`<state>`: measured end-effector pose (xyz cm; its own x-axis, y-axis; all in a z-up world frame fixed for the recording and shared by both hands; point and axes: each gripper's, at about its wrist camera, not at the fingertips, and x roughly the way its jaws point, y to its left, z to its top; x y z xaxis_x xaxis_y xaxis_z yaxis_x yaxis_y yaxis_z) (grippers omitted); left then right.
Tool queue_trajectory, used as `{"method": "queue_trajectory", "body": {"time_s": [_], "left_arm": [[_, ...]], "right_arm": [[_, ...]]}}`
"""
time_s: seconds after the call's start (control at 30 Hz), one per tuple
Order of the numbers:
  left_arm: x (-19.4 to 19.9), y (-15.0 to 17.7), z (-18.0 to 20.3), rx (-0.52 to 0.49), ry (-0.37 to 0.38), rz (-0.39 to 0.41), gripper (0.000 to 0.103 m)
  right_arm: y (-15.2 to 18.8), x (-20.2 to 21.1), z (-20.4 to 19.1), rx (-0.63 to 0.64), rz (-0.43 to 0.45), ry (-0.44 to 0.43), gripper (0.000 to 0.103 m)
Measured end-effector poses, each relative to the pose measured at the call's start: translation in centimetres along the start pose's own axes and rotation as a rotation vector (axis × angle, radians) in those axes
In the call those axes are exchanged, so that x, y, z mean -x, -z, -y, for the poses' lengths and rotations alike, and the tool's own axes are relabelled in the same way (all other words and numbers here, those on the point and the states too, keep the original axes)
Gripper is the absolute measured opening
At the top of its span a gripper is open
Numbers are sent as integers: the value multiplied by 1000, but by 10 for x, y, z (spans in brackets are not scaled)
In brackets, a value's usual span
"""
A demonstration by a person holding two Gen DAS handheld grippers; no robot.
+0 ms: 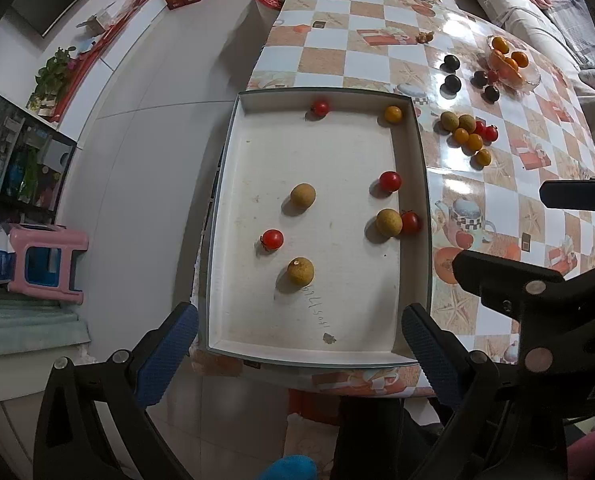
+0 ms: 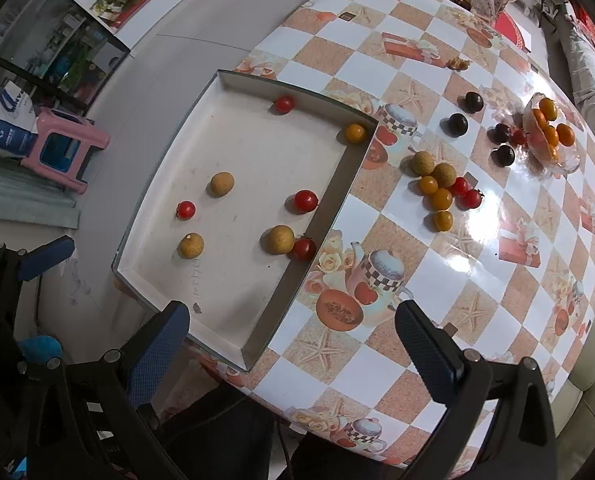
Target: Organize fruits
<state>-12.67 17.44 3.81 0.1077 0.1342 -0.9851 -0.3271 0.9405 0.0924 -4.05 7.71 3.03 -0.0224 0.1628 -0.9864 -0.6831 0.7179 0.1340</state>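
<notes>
A shallow white box tray (image 1: 233,220) (image 2: 157,184) sits at the table's near left edge. It holds several red cherry tomatoes (image 1: 390,181) (image 2: 306,201), tan longans (image 1: 302,195) (image 2: 222,183) and one orange fruit (image 1: 393,114) (image 2: 355,133). A loose pile of mixed fruit (image 1: 467,134) (image 2: 441,188) lies on the table right of the tray, with dark plums (image 1: 451,84) (image 2: 456,124) beyond it. My left gripper (image 1: 299,344) is open and empty over the tray's near edge. My right gripper (image 2: 291,344) is open and empty near the tray's near right corner.
A glass dish of orange fruit (image 1: 511,65) (image 2: 551,132) stands at the far right of the checkered table (image 1: 377,60) (image 2: 437,272). Snack packets lie at the far end. A pink stool (image 1: 47,264) (image 2: 65,146) stands on the floor at left. The right gripper's body shows in the left wrist view (image 1: 537,300).
</notes>
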Motion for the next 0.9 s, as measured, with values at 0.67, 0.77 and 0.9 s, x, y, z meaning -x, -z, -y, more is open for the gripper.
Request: {"method": "queue_trajectory", "body": {"time_s": [0.67,0.77,0.9], "left_arm": [[-1,-1,8,-26,4,-16,102],[-1,-1,8,-22,12,-17,102],[0,0,6,-6,21,-7,102]], "right_arm": [[2,-3,2,-8,-5,-4,103],[2,-3,2,-7,-5,-3,103],[3,-4,-1,-3,-4,-3,103]]}}
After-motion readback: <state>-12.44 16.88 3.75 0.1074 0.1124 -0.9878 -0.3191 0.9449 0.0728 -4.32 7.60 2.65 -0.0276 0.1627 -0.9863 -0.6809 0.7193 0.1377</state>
